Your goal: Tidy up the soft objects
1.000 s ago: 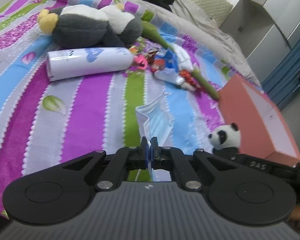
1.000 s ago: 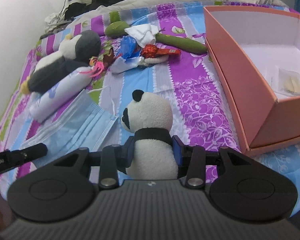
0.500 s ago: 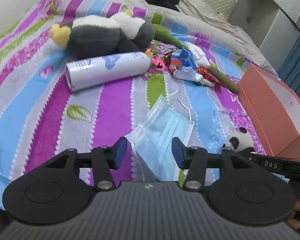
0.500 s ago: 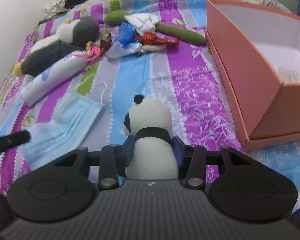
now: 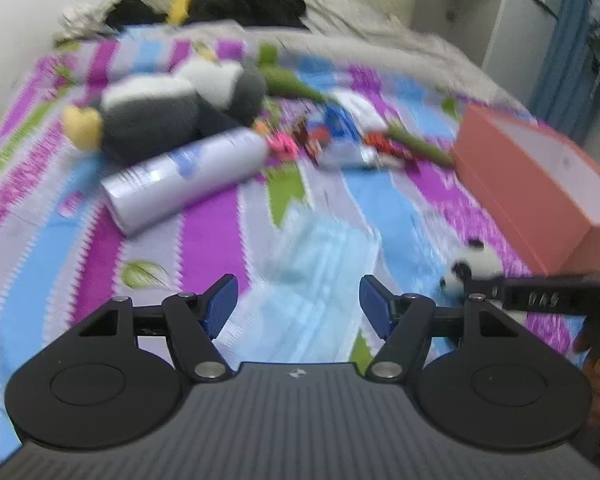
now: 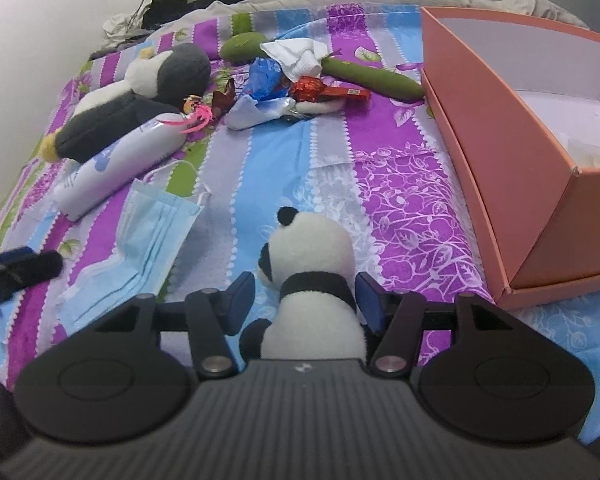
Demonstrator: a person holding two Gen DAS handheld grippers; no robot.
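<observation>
Panda [image 6: 314, 276] sat upright between the right tongs' [image 6: 306, 296] spread fingers, touching one pad, ungripped, box [image 6: 512, 184] ahead to their right. Left tongs [image 5: 298, 302] gaped wide, holding nothing; the mask [image 5: 324, 248] lay flat just ahead.

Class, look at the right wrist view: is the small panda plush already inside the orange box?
No, the panda plush sits on the striped bedspread between the right gripper fingers, left of the orange box.
</observation>
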